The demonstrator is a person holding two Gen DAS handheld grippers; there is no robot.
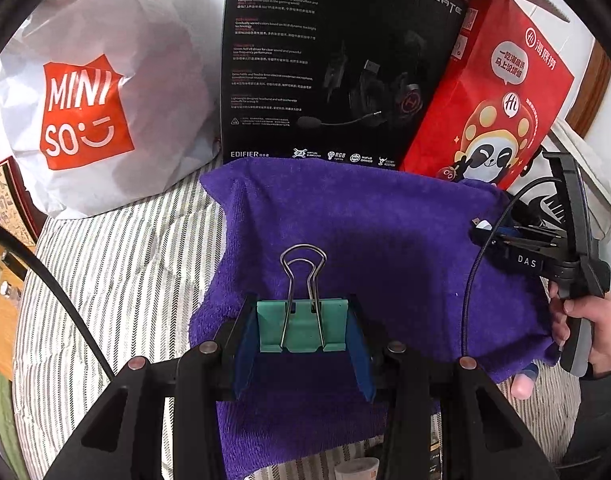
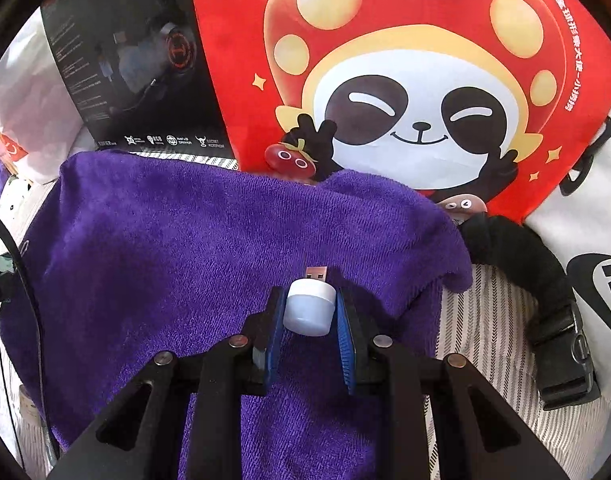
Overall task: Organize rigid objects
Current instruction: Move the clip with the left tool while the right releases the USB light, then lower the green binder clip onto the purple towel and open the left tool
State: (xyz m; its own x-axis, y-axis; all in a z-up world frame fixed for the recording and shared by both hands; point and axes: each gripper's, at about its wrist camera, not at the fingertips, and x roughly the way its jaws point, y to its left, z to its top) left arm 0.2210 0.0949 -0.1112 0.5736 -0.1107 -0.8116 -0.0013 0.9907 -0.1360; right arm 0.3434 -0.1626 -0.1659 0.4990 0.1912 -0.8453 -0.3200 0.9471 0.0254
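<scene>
The left gripper (image 1: 303, 328) pinches a green binder clip (image 1: 303, 326) by its body, handles forward, above the near part of the purple towel (image 1: 345, 216). The right gripper (image 2: 309, 310) clamps a small white USB light (image 2: 308, 307), plug forward, over the towel's right side. The towel's middle offers open room; boxes crowd its far edge.

Green binder clip (image 1: 301, 326) sits clamped between the blue pads of the left gripper (image 1: 302, 334), its two silver wire handles standing together and pointing away from the camera, above the purple towel (image 1: 365, 220). Over on the other side, the right gripper (image 2: 310, 312) grips a small white USB plug-in light (image 2: 308, 307), rounded body squeezed between the pads, metal connector poking forward over the same purple towel (image 2: 225, 232).
</scene>
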